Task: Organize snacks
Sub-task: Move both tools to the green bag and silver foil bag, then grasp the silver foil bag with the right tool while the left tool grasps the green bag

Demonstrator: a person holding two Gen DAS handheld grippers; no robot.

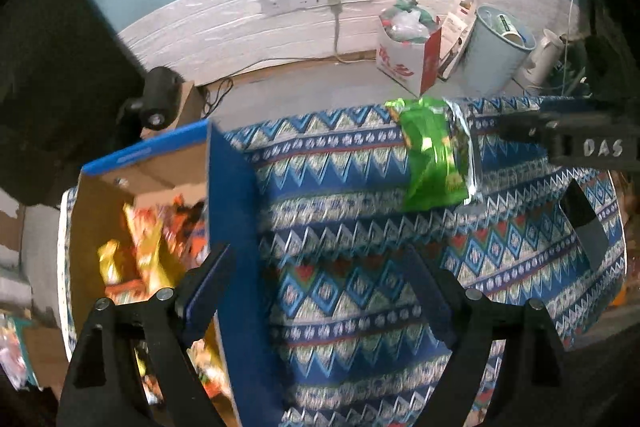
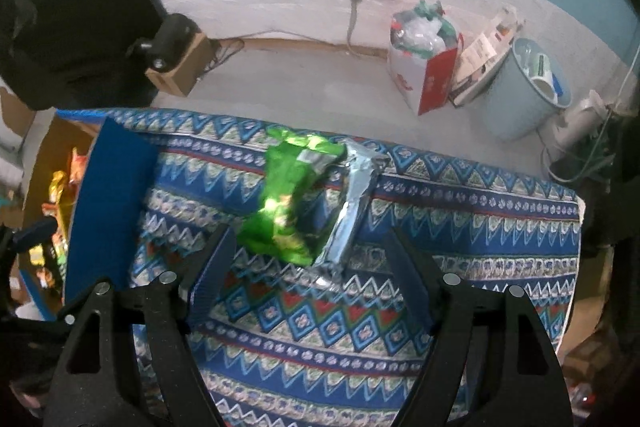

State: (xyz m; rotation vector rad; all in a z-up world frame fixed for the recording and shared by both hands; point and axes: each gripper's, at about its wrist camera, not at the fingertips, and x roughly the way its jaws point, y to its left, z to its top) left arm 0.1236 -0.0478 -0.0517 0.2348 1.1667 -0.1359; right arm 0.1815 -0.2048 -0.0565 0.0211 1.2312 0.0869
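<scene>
Left gripper and right gripper both released, empty, above patterned cloth; green snack bag lies unheld

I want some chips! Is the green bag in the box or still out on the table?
Out. The green bag lies flat on the patterned tablecloth, apart from the box.

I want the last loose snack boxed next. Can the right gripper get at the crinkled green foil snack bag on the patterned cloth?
Probably yes: the right gripper is open and empty, and the green foil snack bag lies just ahead of it with only patterned cloth around.
</scene>
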